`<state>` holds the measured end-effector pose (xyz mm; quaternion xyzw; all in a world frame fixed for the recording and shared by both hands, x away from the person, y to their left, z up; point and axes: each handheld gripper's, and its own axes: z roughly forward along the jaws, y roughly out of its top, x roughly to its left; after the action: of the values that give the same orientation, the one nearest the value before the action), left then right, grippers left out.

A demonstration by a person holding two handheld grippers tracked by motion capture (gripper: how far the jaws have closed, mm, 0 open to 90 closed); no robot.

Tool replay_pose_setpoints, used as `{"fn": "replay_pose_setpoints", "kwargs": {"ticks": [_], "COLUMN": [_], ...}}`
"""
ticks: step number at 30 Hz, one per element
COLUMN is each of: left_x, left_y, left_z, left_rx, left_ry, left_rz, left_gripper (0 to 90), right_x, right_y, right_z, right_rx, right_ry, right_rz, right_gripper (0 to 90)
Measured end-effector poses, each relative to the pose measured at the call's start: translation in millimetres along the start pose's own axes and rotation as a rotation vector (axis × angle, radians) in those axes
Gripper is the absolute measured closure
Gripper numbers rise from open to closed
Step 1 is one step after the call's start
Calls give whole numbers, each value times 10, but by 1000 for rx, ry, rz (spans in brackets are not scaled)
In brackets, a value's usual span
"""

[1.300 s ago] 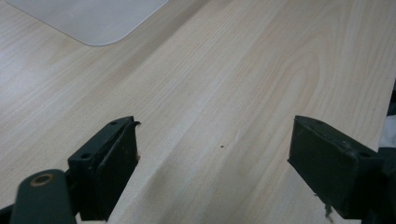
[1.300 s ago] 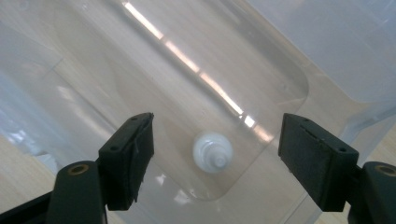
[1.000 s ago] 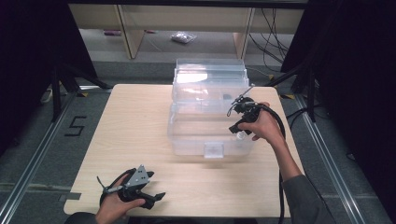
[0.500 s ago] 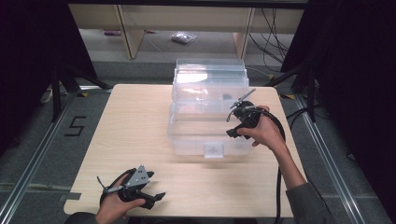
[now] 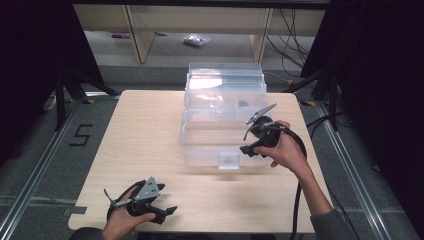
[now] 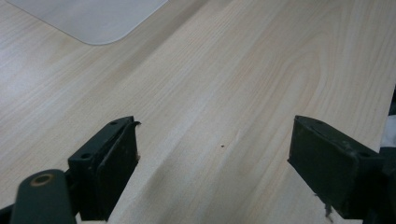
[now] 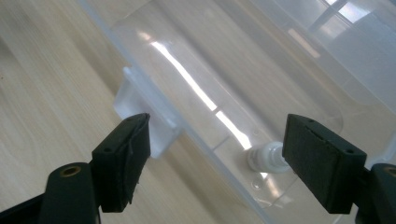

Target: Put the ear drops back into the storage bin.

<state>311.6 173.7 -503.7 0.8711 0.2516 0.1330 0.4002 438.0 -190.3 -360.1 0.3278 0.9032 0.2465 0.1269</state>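
Note:
A clear plastic box (image 5: 210, 145) stands on the table's middle right, its lid (image 5: 225, 80) tipped up at the back. My right gripper (image 5: 248, 137) hovers open over the box's front right corner, held by a hand, with nothing between its fingers. In the right gripper view the open right gripper (image 7: 217, 158) frames the box's front wall (image 7: 210, 98), a white latch tab (image 7: 144, 112) and a small white capped item (image 7: 268, 158) inside. My left gripper (image 5: 167, 212) rests open at the near left edge; in its own view the left gripper (image 6: 215, 158) frames bare wood.
The wooden table (image 5: 140, 145) has free room left of the box. A small dark thing (image 5: 243, 103) lies inside the box near its back. A pale rounded corner (image 6: 93, 18) shows beyond the left jaws. Dark floor and shelving surround the table.
My right gripper has moved along the box's right side toward its near front corner. The left gripper has kept still.

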Motion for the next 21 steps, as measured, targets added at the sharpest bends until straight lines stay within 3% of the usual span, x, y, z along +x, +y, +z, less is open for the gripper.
{"fn": "replay_pose_setpoints", "kwargs": {"ticks": [16,17,20,21], "left_x": [-8,-8,-7,-8], "left_y": [-2,-2,-2,-2], "left_z": [5,5,7,8], "left_rx": [-7,-7,-9,-11], "left_ry": [-7,-6,-7,-6], "left_rz": [-7,-7,-9,-6], "left_gripper": [150,150,150,150], "right_x": [244,265,286,300], "right_y": [-228,-238,-286,-284], "right_z": [-42,-48,-26,-28], "right_rx": [-76,-72,-101,-84], "right_ry": [31,34,38,46], "right_rz": [-7,14,5,23], "right_gripper": [229,229,229,229]}}
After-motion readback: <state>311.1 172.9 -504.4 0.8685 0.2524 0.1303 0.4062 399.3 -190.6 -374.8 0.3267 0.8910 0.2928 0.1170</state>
